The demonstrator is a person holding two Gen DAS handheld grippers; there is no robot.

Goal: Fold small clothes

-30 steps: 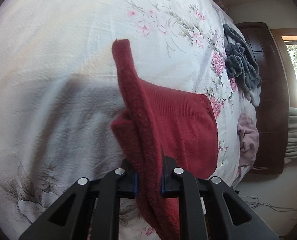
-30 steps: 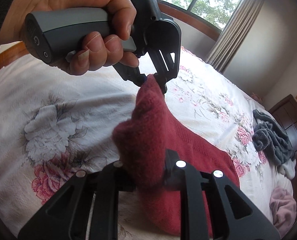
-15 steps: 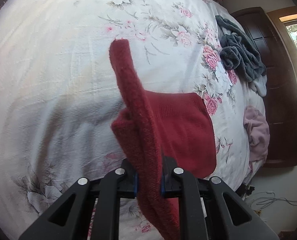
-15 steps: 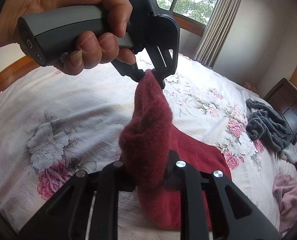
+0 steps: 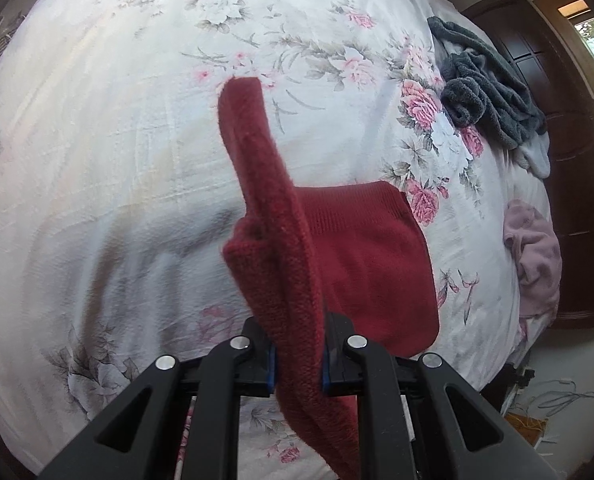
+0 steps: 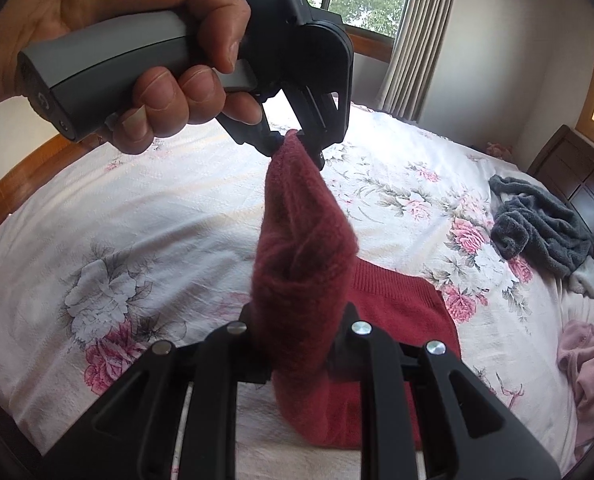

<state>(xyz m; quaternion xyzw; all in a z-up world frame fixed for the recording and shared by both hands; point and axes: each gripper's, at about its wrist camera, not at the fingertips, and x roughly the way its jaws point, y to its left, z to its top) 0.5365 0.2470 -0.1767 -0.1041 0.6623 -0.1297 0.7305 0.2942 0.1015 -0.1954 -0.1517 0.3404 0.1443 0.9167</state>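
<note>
- Hanging taut between both grippers, the red knit garment (image 6: 301,240) is lifted by one edge, its lower part on the floral bedsheet (image 6: 157,216).
- Left gripper (image 5: 297,354), fingers narrowed, pinches one end of the raised edge.
- Right gripper (image 6: 299,344) clamps the other end.
- A hand (image 6: 145,40) grips the left gripper's handle.
- Grey fleece garment (image 5: 485,84) and pink garment (image 5: 533,256) lie well apart near the bed's edge.

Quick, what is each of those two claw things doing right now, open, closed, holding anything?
Left gripper: shut on the red garment.
Right gripper: shut on the same red garment, at its other end.
</note>
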